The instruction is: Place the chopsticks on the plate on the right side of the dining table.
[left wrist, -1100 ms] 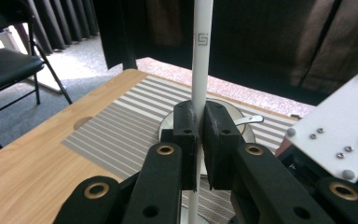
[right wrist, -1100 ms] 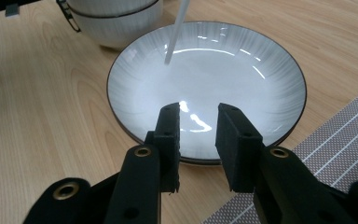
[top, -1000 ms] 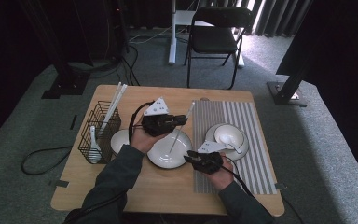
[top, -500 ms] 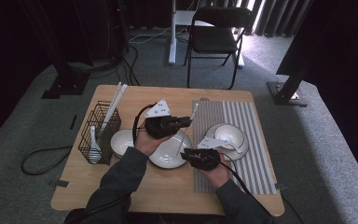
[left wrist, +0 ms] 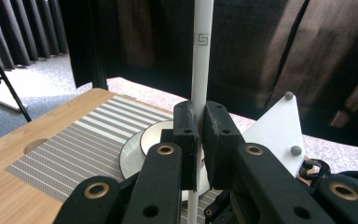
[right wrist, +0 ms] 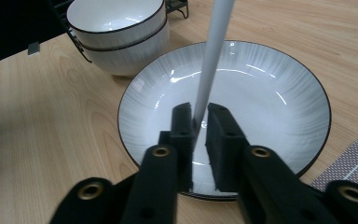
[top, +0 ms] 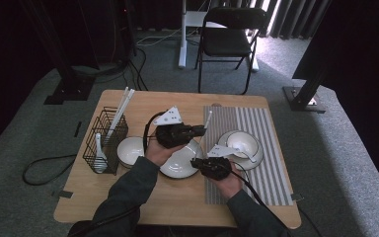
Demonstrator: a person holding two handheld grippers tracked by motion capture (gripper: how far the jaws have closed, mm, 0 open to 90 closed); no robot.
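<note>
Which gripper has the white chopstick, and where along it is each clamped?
Both. Left gripper is shut on the white chopstick partway along its length; right gripper pinches its lower end above the plate, its jaws having just been closing.

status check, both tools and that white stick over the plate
Left tool shut on white stick. Right tool jaws just closing on its lower end, above plate. Nothing in the way.

Your black left tongs (top: 201,130) are clamped with jaws pressed together, and your black right tongs (top: 194,162), held lower and nearer you, have just been closing, both forearms bent inward.
</note>
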